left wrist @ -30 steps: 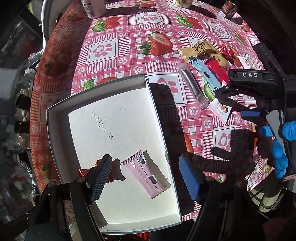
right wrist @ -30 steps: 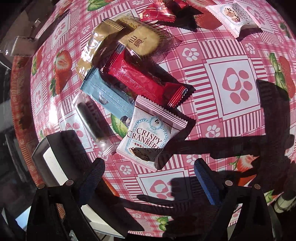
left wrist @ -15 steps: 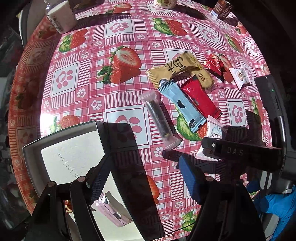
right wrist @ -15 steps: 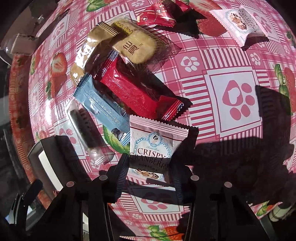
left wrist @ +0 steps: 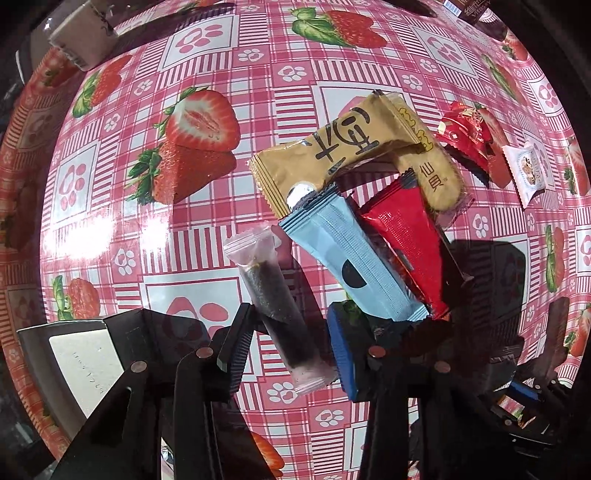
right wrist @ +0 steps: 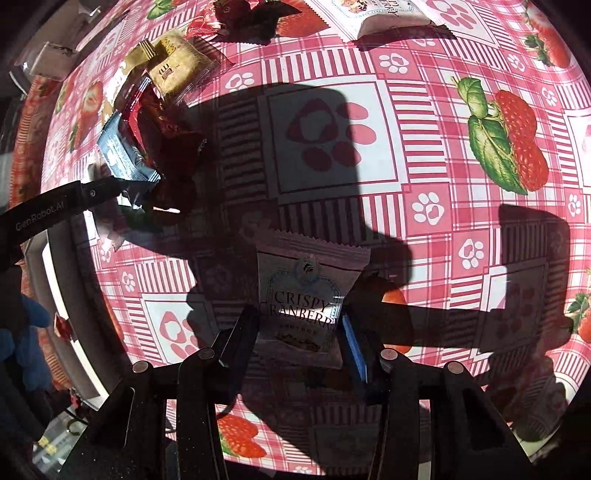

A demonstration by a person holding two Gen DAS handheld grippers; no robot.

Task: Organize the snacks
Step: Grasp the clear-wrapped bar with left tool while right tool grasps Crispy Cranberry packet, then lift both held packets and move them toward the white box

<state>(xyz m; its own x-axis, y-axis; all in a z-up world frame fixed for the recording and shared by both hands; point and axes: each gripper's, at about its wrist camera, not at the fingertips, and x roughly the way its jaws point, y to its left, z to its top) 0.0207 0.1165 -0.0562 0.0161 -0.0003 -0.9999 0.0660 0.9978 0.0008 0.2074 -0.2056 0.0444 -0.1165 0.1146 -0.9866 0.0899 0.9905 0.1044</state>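
Left wrist view
Left gripper (left wrist: 290, 350): low in the frame, fingers apart, one on each side of the clear dark snack stick; contact with it cannot be told.
Clear dark snack stick (left wrist: 277, 306): lies on the tabletop (left wrist: 221, 66), running from frame centre down between the fingers.
Blue packet (left wrist: 351, 258): just right of the stick, slanting toward the lower right.
Red packet (left wrist: 406, 240): beside the blue packet, on its right, touching it.
Gold packet (left wrist: 332, 155): above the blue one, its lower corner overlapping the blue packet's top.
Cracker packet (left wrist: 436, 173): partly under the gold packet, upper right of centre.
Small red candy packet (left wrist: 465, 133): right of the cracker.
White box (left wrist: 81, 365): lower left edge, only a corner showing.

Right wrist view
Right gripper (right wrist: 297, 341): bottom centre, fingers clamped on the lower part of the cranberry packet.
Cranberry packet (right wrist: 306, 295): white, in shadow, held above the tabletop at centre-low frame.
Second cranberry packet (right wrist: 376, 14): top edge, lying flat.
Snack pile (right wrist: 147, 122): upper left, with the black left gripper arm reaching in beside it.
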